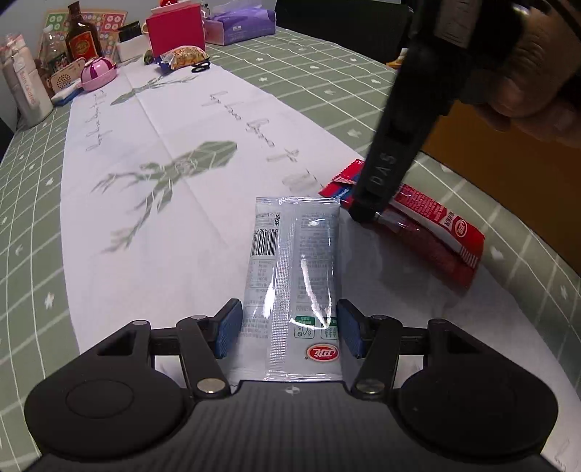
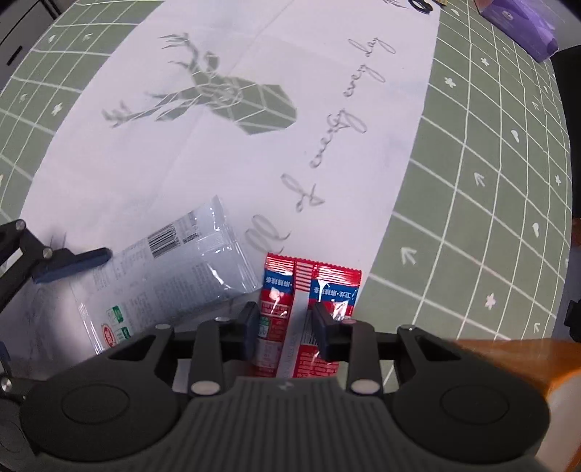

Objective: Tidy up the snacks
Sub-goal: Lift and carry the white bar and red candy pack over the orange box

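Note:
A pale grey-blue snack packet (image 1: 296,276) lies flat on the white cloth, its near end between the blue pads of my left gripper (image 1: 289,328); the pads stand at its two edges, just touching or nearly so. It also shows in the right wrist view (image 2: 170,276). A red snack packet (image 2: 308,312) lies to its right, near the cloth's edge. My right gripper (image 2: 285,328) straddles its middle, jaws partly closed against the wrapper. In the left wrist view the right gripper (image 1: 366,214) presses down on the red packet (image 1: 435,225).
A white deer-print cloth (image 1: 163,145) covers a green grid tablecloth (image 2: 472,181). At the far end stand a brown bottle (image 1: 82,40), a pink box (image 1: 178,31), a purple tissue pack (image 1: 239,23), a pink round container (image 1: 97,72) and a wrapped snack (image 1: 183,56). An orange-brown surface (image 2: 515,359) lies at right.

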Demonstrator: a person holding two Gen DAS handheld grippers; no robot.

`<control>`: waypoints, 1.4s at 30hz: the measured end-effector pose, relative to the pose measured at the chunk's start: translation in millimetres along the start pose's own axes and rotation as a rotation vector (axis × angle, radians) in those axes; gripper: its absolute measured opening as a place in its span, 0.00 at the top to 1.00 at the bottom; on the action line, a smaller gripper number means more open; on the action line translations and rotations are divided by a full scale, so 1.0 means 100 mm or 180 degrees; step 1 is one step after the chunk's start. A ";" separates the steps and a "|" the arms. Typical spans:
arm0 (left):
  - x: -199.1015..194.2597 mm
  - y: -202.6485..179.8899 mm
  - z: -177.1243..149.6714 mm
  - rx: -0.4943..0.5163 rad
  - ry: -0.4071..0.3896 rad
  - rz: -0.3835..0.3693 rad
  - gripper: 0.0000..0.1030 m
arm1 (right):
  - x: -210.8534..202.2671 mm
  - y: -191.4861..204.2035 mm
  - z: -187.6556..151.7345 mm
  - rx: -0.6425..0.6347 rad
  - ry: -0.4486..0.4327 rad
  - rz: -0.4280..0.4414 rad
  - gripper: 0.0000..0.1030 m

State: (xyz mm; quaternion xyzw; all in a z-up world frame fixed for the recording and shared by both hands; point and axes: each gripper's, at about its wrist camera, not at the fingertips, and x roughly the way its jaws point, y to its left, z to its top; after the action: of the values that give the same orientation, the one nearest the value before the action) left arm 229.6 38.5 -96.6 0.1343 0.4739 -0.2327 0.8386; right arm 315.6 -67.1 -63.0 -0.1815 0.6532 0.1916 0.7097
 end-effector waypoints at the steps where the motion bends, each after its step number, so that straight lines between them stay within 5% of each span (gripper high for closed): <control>1: -0.05 -0.05 -0.06 0.0000 0.0020 -0.0003 0.36 | -0.02 0.03 -0.10 -0.0002 -0.0028 0.0050 0.70; 13: -0.62 -0.87 -0.84 0.0137 0.0422 -0.0107 0.37 | -0.26 0.74 -1.57 -0.0421 -0.0124 0.0066 0.69; 18: -0.78 -1.19 -1.02 0.0255 0.0500 -0.0113 0.35 | -0.35 0.77 -2.06 -0.0462 -0.0329 0.0159 0.62; 21: -0.88 -1.30 -1.02 0.0403 0.0326 0.0068 0.29 | -0.39 0.66 -2.14 -0.0390 -0.0527 0.0121 0.53; 25: -0.90 -1.21 -0.97 0.0073 0.0112 0.0068 0.26 | -0.34 0.47 -2.17 -0.0361 -0.0644 0.0044 0.53; 30: -0.76 -1.21 -0.99 0.0082 0.0223 -0.0064 0.26 | -0.30 0.36 -2.25 -0.0253 -0.0676 0.0203 0.50; 42: -0.67 -1.22 -1.07 0.0199 0.0040 -0.0080 0.15 | -0.21 0.40 -2.33 -0.0424 -0.0658 0.0223 0.37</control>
State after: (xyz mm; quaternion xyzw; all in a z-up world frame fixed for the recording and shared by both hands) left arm 58.7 -0.2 -95.0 0.1560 0.4732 -0.2571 0.8280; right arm 93.7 -151.5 -60.7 -0.1847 0.5683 0.2769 0.7525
